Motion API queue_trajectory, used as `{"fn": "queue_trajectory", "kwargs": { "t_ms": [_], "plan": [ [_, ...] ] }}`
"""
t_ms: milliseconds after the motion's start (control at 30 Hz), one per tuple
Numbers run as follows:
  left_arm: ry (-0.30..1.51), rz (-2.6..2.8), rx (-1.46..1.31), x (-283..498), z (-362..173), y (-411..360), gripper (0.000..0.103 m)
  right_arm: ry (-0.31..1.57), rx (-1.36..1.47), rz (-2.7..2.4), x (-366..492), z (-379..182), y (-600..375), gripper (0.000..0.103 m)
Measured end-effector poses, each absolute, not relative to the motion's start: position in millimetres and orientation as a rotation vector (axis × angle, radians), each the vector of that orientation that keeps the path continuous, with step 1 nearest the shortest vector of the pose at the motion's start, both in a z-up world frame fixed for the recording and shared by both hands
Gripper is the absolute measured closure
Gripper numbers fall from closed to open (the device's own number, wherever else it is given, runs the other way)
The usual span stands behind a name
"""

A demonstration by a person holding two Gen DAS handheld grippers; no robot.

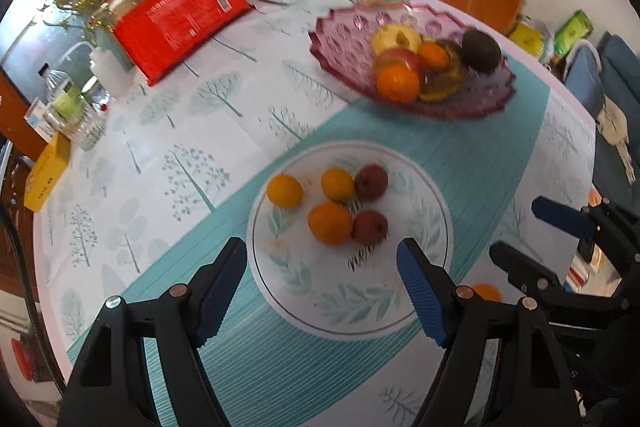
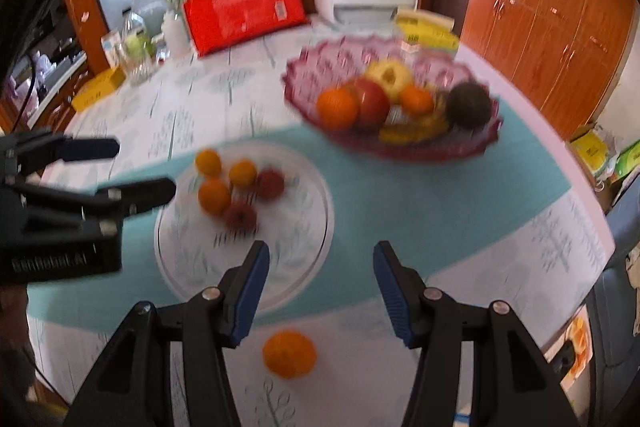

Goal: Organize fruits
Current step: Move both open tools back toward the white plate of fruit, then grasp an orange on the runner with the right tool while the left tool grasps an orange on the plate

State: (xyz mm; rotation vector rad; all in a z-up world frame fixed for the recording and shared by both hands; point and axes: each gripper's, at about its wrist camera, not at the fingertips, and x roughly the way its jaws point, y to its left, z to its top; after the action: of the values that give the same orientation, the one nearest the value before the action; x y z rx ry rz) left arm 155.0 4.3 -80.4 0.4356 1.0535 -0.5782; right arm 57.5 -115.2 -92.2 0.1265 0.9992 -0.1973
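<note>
The worktop [image 1: 168, 131], under a tree-print cloth with a teal band, fills both views. On it, upper right of the left view, a purple glass bowl [image 1: 344, 39] holds mixed fruit. Below it, mid-frame, a white leaf-patterned plate [image 1: 424, 211] carries three oranges and two dark red fruits. The left tongs [image 1: 322, 267] hang open over the plate's near rim, gripping nothing. The right tongs [image 2: 320, 275] stand open and empty. A loose orange [image 2: 289, 353] lies on the cloth at bottom centre of the right view, between their arms.
</note>
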Motion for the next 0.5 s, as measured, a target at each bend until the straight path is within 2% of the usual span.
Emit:
{"fn": "queue_trajectory", "kwargs": {
  "t_ms": [500],
  "plan": [
    [1.113,-0.575,0.469,162,-122,26,0.027,1.141,0.261,-0.170,27,-145,-105,0.048]
  ]
}}
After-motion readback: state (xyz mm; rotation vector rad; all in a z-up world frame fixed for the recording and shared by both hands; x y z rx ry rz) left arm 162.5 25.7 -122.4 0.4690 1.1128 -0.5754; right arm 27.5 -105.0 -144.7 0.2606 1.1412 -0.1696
